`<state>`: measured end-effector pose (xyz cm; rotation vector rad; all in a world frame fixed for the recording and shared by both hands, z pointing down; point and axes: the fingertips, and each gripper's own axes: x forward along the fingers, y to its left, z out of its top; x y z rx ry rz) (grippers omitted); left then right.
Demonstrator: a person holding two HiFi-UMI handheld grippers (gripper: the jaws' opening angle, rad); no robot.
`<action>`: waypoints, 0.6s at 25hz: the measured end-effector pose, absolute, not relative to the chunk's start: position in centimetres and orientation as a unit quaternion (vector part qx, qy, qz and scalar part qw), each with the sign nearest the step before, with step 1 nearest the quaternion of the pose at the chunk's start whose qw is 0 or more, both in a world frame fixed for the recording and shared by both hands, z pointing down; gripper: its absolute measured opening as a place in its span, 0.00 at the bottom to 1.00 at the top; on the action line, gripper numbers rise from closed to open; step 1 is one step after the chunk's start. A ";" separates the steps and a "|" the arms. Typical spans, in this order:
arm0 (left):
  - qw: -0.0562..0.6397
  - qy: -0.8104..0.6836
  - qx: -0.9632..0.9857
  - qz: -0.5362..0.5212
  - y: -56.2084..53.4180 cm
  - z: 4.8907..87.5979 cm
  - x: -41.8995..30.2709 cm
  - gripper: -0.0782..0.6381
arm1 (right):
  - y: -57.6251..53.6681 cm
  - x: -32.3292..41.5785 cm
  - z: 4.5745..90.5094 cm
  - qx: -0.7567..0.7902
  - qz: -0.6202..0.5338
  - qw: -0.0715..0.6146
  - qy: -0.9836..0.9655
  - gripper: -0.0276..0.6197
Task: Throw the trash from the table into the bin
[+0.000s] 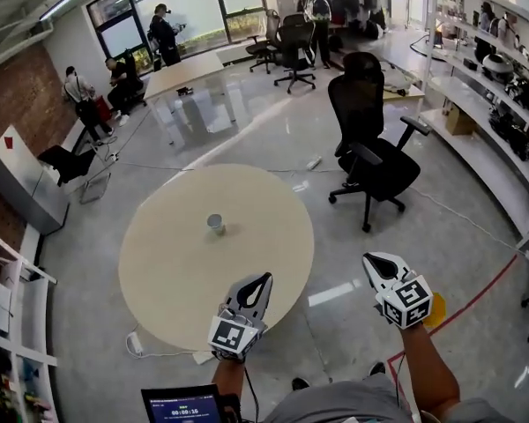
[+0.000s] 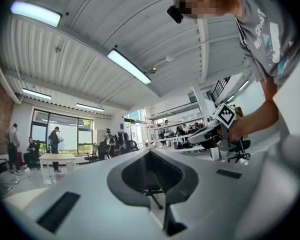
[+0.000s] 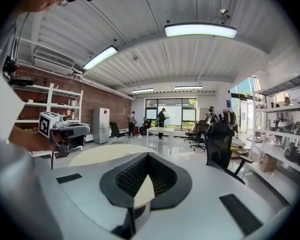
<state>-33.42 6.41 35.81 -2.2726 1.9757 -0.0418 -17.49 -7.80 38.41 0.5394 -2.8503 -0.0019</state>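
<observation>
A small pale grey cup [image 1: 215, 225] stands near the centre of the round beige tabletop [image 1: 159, 263]. The left tool [image 1: 261, 282] hovers over the near edge and the right tool [image 1: 375, 264] just off it, both with jaws together and empty.

Wears a grey short-sleeved T-shirt [image 2: 262, 29] with pale print across the chest. Carries a small black camera [image 2: 175, 14] at the forehead. Shod in dark shoes [image 1: 298, 383]. Equipped with a left gripper [image 1: 265, 278] and a right gripper [image 1: 370, 259], both moulded in smooth white, tapering to a point, hollowed in a dark teardrop lined with black ribbed pads [image 3: 132, 176]. Topped behind each with a marker cube [image 1: 232, 335] of black-and-white squares. Marked on the flat white jaw faces with dark rectangular insets [image 3: 238, 211]. Trails a thin dark cable [image 1: 249, 395] back along the left forearm.
</observation>
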 end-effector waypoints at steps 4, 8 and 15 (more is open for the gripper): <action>0.061 0.695 -0.716 -0.020 12.3 34.6 -39.4 0.17 | -3.3 -24.2 37.1 0.135 -0.020 0.116 -0.984 0.05; 0.065 0.726 -0.685 -0.019 16.5 34.2 -43.0 0.17 | -0.3 -29.6 36.6 0.084 -0.039 0.116 -0.989 0.05; 0.055 0.759 -0.648 -0.024 19.7 36.2 -47.6 0.17 | 2.5 -39.6 38.2 -0.027 -0.064 0.129 -0.989 0.06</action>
